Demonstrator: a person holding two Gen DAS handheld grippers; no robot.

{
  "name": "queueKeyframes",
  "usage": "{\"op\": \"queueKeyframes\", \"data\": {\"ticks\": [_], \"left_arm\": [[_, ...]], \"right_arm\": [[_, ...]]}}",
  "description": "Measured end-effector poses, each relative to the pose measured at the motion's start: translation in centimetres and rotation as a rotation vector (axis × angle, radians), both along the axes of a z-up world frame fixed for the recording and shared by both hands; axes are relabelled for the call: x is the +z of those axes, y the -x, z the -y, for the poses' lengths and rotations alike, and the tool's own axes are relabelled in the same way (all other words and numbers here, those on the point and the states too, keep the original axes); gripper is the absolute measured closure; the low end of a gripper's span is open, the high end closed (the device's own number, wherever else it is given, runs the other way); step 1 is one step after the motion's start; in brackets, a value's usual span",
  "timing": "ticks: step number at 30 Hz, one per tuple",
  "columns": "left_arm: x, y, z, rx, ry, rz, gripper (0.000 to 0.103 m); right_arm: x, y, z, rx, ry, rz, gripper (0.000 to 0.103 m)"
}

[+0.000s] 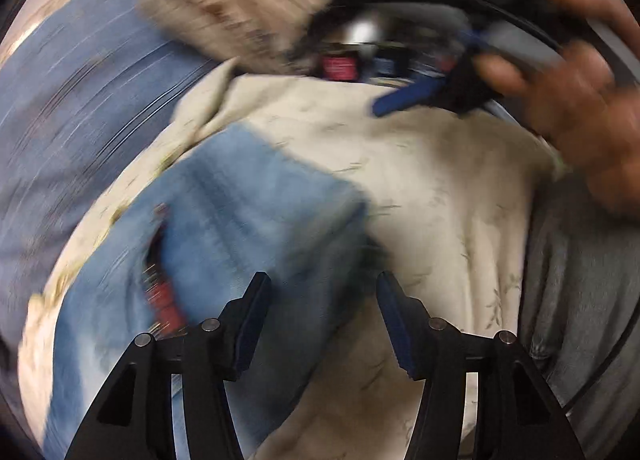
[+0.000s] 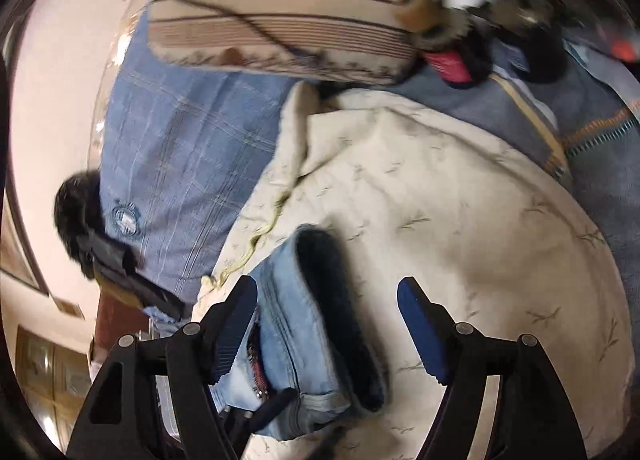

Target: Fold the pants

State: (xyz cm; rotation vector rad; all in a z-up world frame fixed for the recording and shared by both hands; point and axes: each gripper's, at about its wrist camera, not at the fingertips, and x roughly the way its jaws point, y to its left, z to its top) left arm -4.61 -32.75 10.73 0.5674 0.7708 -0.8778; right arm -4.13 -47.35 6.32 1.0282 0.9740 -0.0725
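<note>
The pants are light blue jeans (image 1: 224, 228), lying in a folded bundle on a cream cloth with a faint leaf print (image 1: 440, 188). In the left wrist view they are blurred, with a red patch at a pocket. My left gripper (image 1: 322, 296) is open and empty just above the jeans' right edge. The right gripper (image 1: 404, 98) shows at the far right, held by a hand (image 1: 576, 92). In the right wrist view my right gripper (image 2: 326, 300) is open and empty over the folded jeans (image 2: 304, 324), whose dark inner side faces right.
A blue checked bedsheet (image 2: 172, 164) lies left of the cream cloth (image 2: 460, 200). A striped pillow (image 2: 280, 20) is at the back. A red container (image 2: 448, 62) and dark clutter sit behind. A grey fabric (image 1: 576, 280) is on the right.
</note>
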Motion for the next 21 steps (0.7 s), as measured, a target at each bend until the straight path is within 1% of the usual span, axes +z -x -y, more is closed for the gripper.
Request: {"op": "queueKeyframes", "data": {"ticks": [1, 2, 3, 4, 6, 7, 8, 10, 12, 13, 15, 18, 19, 21], "left_arm": [[-0.4, 0.5, 0.7, -0.026, -0.014, 0.039, 0.045], [-1.0, 0.9, 1.4, -0.027, -0.045, 0.083, 0.048], [-1.6, 1.1, 1.0, -0.022, -0.064, 0.105, 0.054], [-2.0, 1.2, 1.0, -0.018, -0.075, 0.117, 0.056], [-2.2, 1.1, 0.9, -0.003, -0.051, 0.121, 0.070], [-1.9, 0.9, 0.6, 0.009, -0.019, 0.104, 0.075], [-1.3, 0.5, -0.5, 0.028, 0.030, 0.067, 0.081], [0.6, -0.6, -2.8, 0.098, 0.198, -0.040, 0.083], [1.3, -1.5, -4.2, 0.146, 0.286, -0.135, 0.084], [1.4, -1.8, -4.7, 0.161, 0.313, -0.164, 0.084], [1.6, -1.7, -5.3, 0.182, 0.342, -0.183, 0.084], [1.4, -1.9, -6.0, 0.200, 0.357, -0.204, 0.084], [1.3, -1.9, -6.2, 0.208, 0.371, -0.211, 0.084], [1.4, -1.8, -6.9, 0.219, 0.398, -0.228, 0.084]], "right_arm": [[-0.3, -0.1, 0.0, 0.003, -0.010, -0.006, 0.028], [-0.7, -0.3, -0.2, 0.015, -0.027, -0.010, 0.028], [-1.0, -0.7, -0.5, 0.036, -0.047, -0.012, 0.028], [-1.2, -1.0, -0.7, 0.054, -0.063, -0.012, 0.028], [-1.5, -1.4, -1.3, 0.076, -0.084, -0.010, 0.028], [-1.6, -1.5, -1.4, 0.084, -0.091, -0.010, 0.028], [-1.9, -1.6, -1.4, 0.085, -0.107, -0.013, 0.028], [-2.4, -1.9, -1.6, 0.083, -0.134, -0.017, 0.028], [-2.9, -3.0, -2.1, 0.095, -0.182, -0.015, 0.028], [-3.1, -3.6, -2.5, 0.107, -0.197, -0.014, 0.027], [-3.6, -4.4, -3.4, 0.137, -0.201, -0.032, 0.025], [-4.8, -5.1, -4.4, 0.148, -0.181, -0.095, 0.025], [-5.0, -4.9, -4.1, 0.127, -0.184, -0.105, 0.025], [-5.1, -3.9, -2.8, 0.045, -0.190, -0.097, 0.025]]}}
